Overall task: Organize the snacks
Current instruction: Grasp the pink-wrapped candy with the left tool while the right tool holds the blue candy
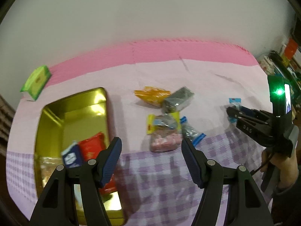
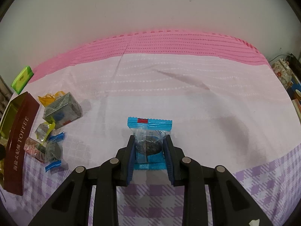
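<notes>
Holding a blue-edged clear packet [image 2: 149,143] between its pads, the right gripper [image 2: 149,150] stands narrow, jaws pressed on the packet's two long sides. Packet's long axis runs straight ahead along the fingers, serrated blue end pointing away from the gripper, dark round snack visible inside.

Destination, judged from the task: the gold tin [image 2: 11,109], which lies far to the left of the right gripper, beyond the loose pile of wrapped snacks [image 2: 56,124]. Carrying the packet there means crossing over that pile.

Left gripper [image 1: 150,158] hangs wide with nothing between its jaws. The tin [image 1: 75,103] sits just under and left of its left finger, already holding a red packet [image 1: 91,146] and others. Left hand is plainly nearer the tin; the right gripper [image 1: 233,113] is well off to its right.
</notes>
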